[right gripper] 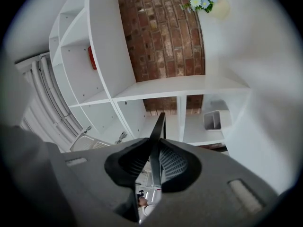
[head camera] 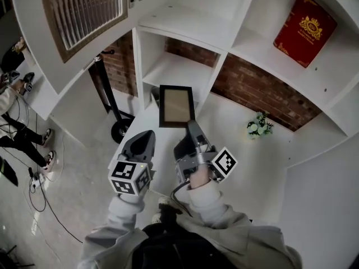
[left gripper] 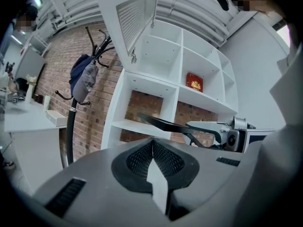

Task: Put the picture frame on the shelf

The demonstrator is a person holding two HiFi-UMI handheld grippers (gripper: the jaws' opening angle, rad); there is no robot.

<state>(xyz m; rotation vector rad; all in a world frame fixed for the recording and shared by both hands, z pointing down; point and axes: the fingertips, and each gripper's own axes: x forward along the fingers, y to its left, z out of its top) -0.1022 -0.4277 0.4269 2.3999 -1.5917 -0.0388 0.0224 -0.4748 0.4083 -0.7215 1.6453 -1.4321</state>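
Note:
The picture frame is dark-edged with a brownish pane, and it hangs in the air in front of the white shelf unit. My right gripper is shut on its lower edge. In the right gripper view the frame stands edge-on between the pads, pointing at the lower compartments. My left gripper hovers just left of it with its jaws shut and nothing in them. From the left gripper view, the frame shows as a thin dark slab held by the right gripper.
A red book leans in an upper right compartment. A small pot of white flowers stands on the low surface at the right. A black coat stand rises at the left, beside an open louvred cabinet door. A person's legs show at far left.

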